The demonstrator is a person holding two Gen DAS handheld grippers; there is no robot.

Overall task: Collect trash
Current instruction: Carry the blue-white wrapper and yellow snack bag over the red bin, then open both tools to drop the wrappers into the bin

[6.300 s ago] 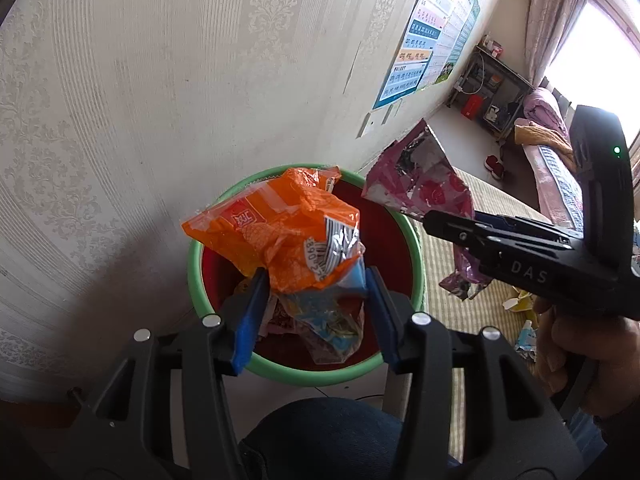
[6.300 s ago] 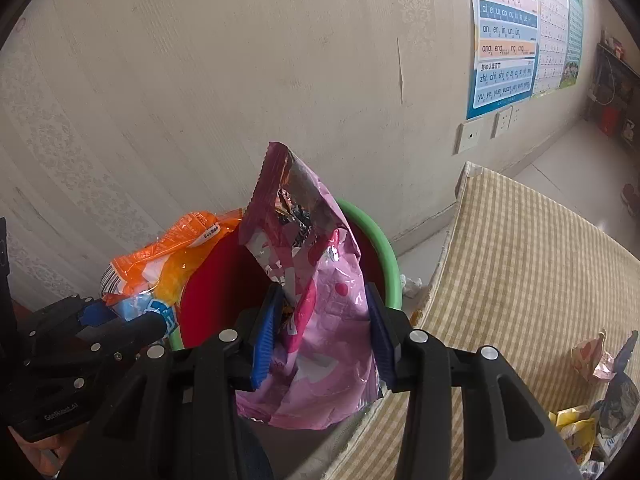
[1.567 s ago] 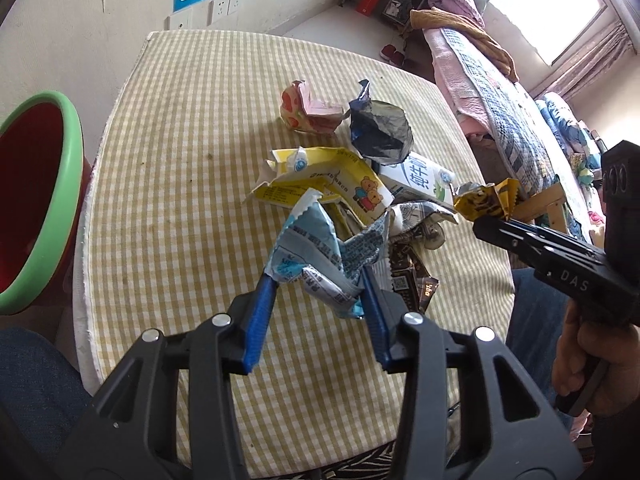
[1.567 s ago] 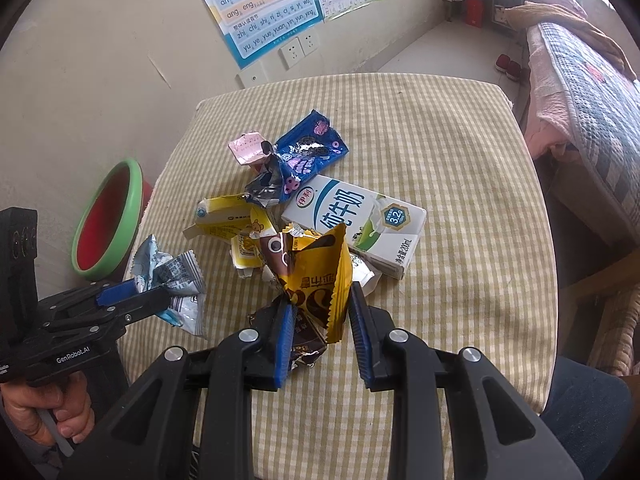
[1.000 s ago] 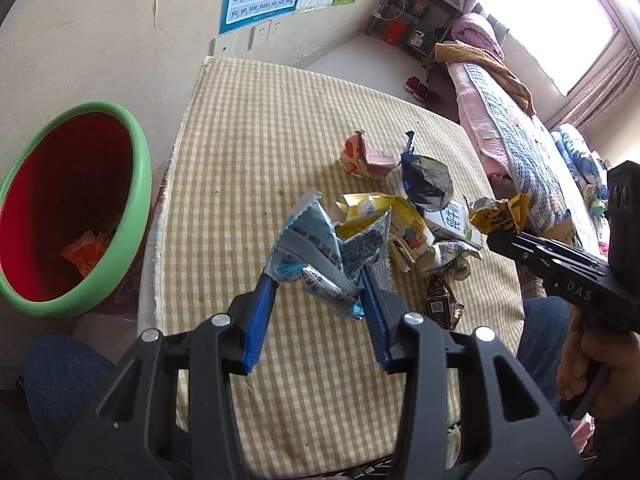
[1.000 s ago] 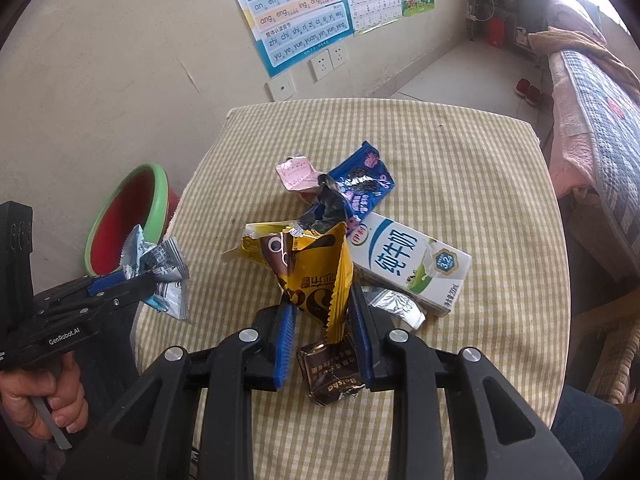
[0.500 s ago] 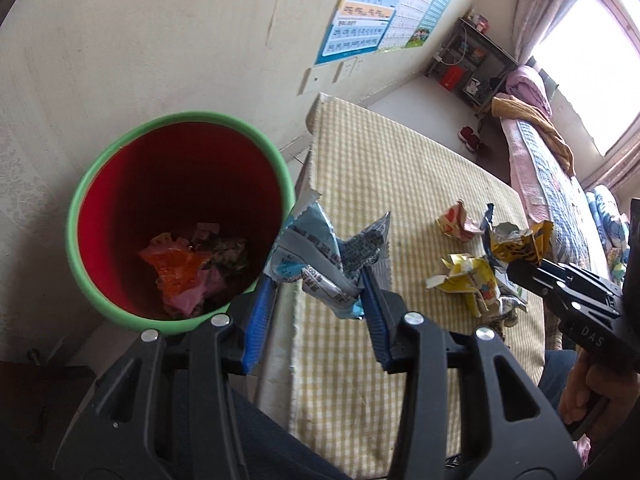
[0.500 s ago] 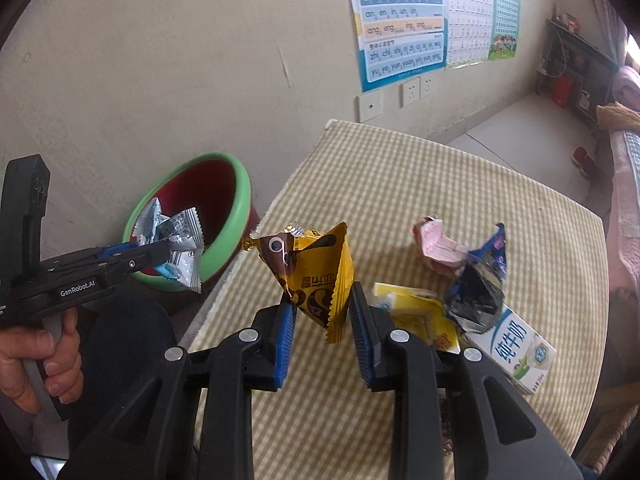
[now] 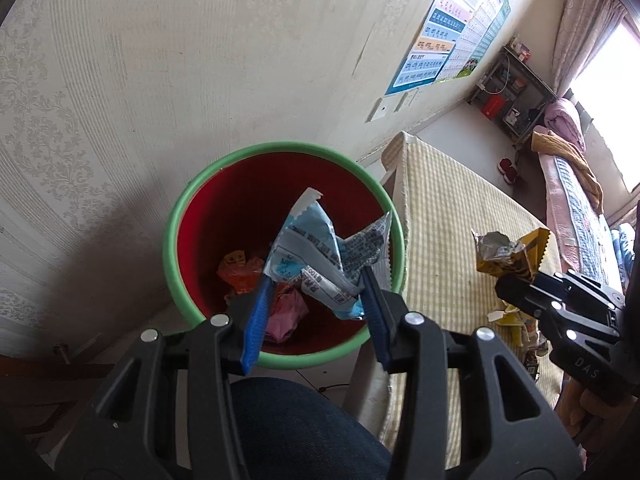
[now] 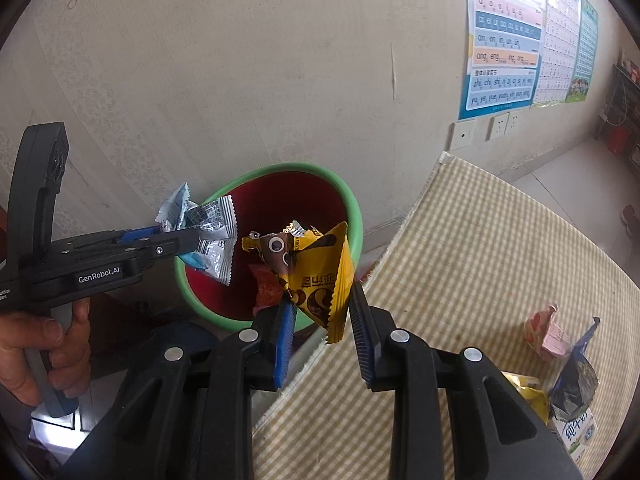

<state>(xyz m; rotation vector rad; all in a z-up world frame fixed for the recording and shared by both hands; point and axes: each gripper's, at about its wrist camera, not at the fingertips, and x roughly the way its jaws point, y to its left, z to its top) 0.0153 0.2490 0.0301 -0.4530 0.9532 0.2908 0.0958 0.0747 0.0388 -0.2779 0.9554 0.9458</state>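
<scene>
A red bin with a green rim (image 9: 208,184) (image 10: 352,208) stands on the floor between the wall and the table. My left gripper (image 9: 316,300) is shut on a crumpled blue-and-silver wrapper (image 9: 320,256) (image 10: 212,236), held right above the bin's mouth. My right gripper (image 10: 322,312) is shut on a yellow-and-brown snack wrapper (image 10: 316,276) (image 9: 508,252); it hangs over the bin's near rim beside the table's corner. Orange and pink wrappers (image 9: 256,280) lie at the bottom of the bin.
The table with a yellow checked cloth (image 10: 500,264) (image 9: 448,208) stands right of the bin. On it lie a pink wrapper (image 10: 548,332), a dark blue bag (image 10: 576,376) and a milk carton (image 10: 576,436). Patterned wall behind, posters (image 10: 508,40), a bed (image 9: 568,184). My knee (image 9: 296,428) is below.
Both grippers have swung left from the table to the bin with their wrappers still gripped. The left one now hangs over the bin's opening; the right one has reached its rim.
</scene>
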